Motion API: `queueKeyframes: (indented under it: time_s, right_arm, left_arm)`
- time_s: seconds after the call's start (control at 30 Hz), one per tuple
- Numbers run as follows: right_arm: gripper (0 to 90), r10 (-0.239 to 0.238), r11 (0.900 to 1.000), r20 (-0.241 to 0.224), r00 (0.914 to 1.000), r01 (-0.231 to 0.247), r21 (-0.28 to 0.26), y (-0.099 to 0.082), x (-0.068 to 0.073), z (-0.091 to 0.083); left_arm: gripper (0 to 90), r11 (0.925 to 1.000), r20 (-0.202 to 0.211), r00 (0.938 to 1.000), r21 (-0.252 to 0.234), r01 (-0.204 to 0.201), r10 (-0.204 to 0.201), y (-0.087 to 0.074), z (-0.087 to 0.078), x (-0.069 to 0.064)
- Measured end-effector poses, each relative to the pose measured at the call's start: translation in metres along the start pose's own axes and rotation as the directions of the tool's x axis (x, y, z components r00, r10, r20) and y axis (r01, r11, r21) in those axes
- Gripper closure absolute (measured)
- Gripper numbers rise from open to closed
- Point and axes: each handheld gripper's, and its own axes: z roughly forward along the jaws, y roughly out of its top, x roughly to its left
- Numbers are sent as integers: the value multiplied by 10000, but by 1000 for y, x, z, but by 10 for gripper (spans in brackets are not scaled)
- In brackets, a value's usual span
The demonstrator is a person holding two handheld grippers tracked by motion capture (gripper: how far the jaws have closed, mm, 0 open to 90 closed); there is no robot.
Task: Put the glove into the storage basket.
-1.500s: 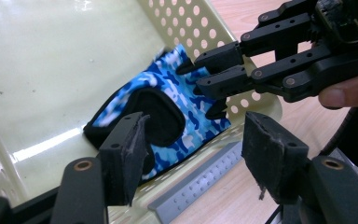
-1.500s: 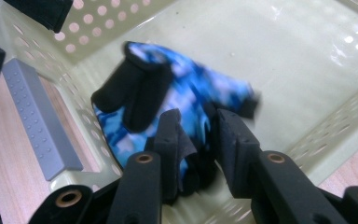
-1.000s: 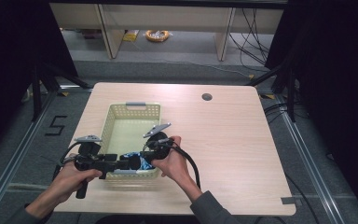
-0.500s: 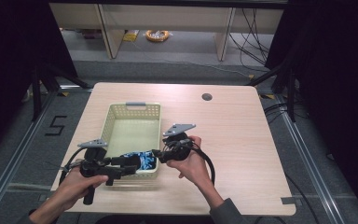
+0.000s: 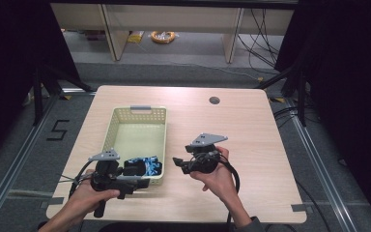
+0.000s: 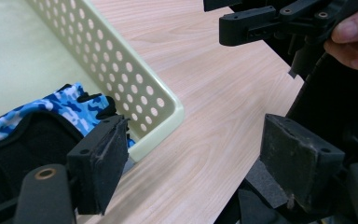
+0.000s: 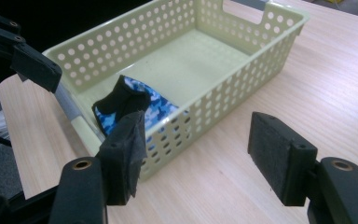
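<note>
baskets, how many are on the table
1. The pale green perforated basket stands on the left half of the wooden table, with a blue camouflage glove lying in its near end. Nothing suggests another hidden one.

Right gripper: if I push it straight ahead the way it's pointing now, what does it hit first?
Probably the basket: the open right gripper points at its perforated side wall near the corner holding the blue camouflage glove. Only bare table lies between; depth is uncertain.
</note>
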Motion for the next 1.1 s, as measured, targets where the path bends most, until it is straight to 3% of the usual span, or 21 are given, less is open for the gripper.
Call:
queueKeyframes:
  time_s: [0.1,0.13,0.23,0.27,0.4,0.43,0.6,0.63,0.67,0.7,0.73,0.8,0.87,0.9,0.97,1.0,1.03,1.1]
  right_arm:
    - [371,13,10000,68,10000,-13,-54,-4,-2,-6]
    - [369,221,9998,30,9998,-221,-6,-5,0,-8]
    - [367,81,9999,63,9999,-80,-89,-11,-3,-12]
    - [367,137,9999,98,9999,-137,-68,-14,-3,-15]
    - [362,306,9995,171,9994,-305,-38,-23,-3,-22]
    - [361,140,9999,180,9997,-139,-66,-25,-5,-23]
    - [328,111,9998,103,9999,-109,-182,-32,-5,-29]
    - [317,324,9994,181,9993,-322,-114,-34,-3,-30]
    - [317,114,9998,169,9998,-112,-149,-35,-4,-31]
    - [311,212,9997,143,9997,-210,-160,-36,-3,-31]
    - [293,-84,9997,147,9999,87,-234,-37,-4,-32]
    - [271,493,9987,174,9986,-490,-150,-40,0,-35]
    - [263,261,9993,211,9994,-255,-270,-42,-2,-36]
    - [254,367,9991,239,9990,-362,-231,-43,0,-38]
    - [237,-29,9986,147,9999,37,-534,-45,-2,-38]
    - [231,398,9983,134,9991,-392,-438,-47,1,-40]
    - [228,136,9985,90,9999,-131,-529,-48,-1,-39]
    - [227,353,9983,114,9993,-348,-465,-51,0,-41]
  left_arm:
    - [226,10000,-21,10000,-34,-49,49,-1,1,-2]
    - [227,9999,-56,9999,-114,-95,94,-2,2,-4]
    - [227,9999,147,9998,21,-101,101,-5,3,-5]
    - [227,9999,27,9999,-70,-104,105,-6,4,-6]
    - [227,9997,191,9995,11,-257,257,-9,6,-9]
    - [226,9996,301,9992,8,-271,271,-10,7,-9]
    - [223,9972,180,9971,-79,-738,739,-15,11,-14]
    - [223,9961,-28,9962,-127,-873,872,-17,11,-16]
    - [222,9943,95,9943,-121,-1064,1065,-18,12,-16]
    - [223,9940,-24,9941,-140,-1081,1081,-19,12,-18]
    - [222,9944,-6,9947,-208,-1032,1032,-21,13,-19]
    - [222,9941,101,9942,-191,-1070,1072,-23,14,-21]
    - [221,9937,167,9940,-300,-1078,1084,-26,15,-23]
    - [221,9927,195,9928,-266,-1177,1182,-27,15,-23]
    - [221,9916,274,9915,-251,-1265,1272,-29,16,-25]
    - [221,9910,282,9909,-290,-1308,1317,-30,17,-25]
    - [221,9895,124,9895,-147,-1441,1443,-32,17,-26]
    - [220,9885,116,9885,-152,-1503,1505,-33,18,-27]
